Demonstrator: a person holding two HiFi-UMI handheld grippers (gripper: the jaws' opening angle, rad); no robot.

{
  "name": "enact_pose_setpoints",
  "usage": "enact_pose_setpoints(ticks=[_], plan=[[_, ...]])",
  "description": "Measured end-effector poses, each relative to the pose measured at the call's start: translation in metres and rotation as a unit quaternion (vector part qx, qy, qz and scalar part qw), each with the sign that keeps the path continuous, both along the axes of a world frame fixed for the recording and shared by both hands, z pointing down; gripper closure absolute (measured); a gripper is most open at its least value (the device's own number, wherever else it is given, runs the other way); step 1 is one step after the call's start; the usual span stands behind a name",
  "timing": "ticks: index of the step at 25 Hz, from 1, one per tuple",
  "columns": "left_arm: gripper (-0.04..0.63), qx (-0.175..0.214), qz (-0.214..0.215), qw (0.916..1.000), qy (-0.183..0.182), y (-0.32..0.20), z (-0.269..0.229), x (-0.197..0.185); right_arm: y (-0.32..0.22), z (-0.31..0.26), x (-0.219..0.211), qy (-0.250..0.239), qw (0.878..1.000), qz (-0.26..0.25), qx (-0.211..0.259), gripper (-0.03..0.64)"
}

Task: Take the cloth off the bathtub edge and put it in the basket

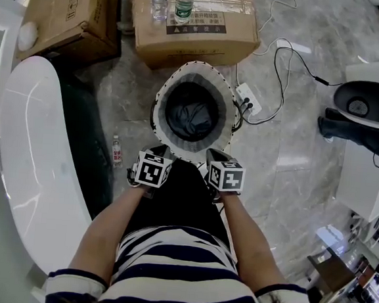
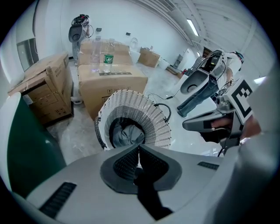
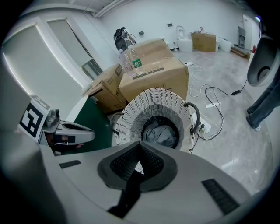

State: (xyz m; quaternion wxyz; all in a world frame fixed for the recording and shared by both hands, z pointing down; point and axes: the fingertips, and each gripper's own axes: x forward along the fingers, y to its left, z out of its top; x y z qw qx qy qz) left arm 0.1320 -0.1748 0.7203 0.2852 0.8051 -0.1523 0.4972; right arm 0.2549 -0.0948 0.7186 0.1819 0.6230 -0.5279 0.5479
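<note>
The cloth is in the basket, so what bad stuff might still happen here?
1. The power strip and its cables lie right beside the basket; a foot might snag them.
2. A small bottle stands on the floor by the bathtub and may get kicked over.
3. The left gripper and right gripper, both shut and empty, sit near the basket; a bump might tip out the cloth.

Basket [image 1: 226,121] is showing white weave, dark lining; cloth [image 1: 191,118] is looking grey; shirt [image 1: 179,272] is showing navy-white stripes (cardboard boxes [image 1: 192,42] brown); floor [image 1: 297,124] showing grey marbling.
</note>
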Motion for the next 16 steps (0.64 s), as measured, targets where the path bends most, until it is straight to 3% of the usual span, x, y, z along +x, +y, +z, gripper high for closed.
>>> enact_pose_setpoints(ticks=[16], plan=[[0.571, -0.010, -0.008, 0.9999, -0.001, -0.0024, 0.0006, 0.0016, -0.0042, 0.0006, 0.0029, -0.002, 1.000, 0.011, 0.005, 0.591]])
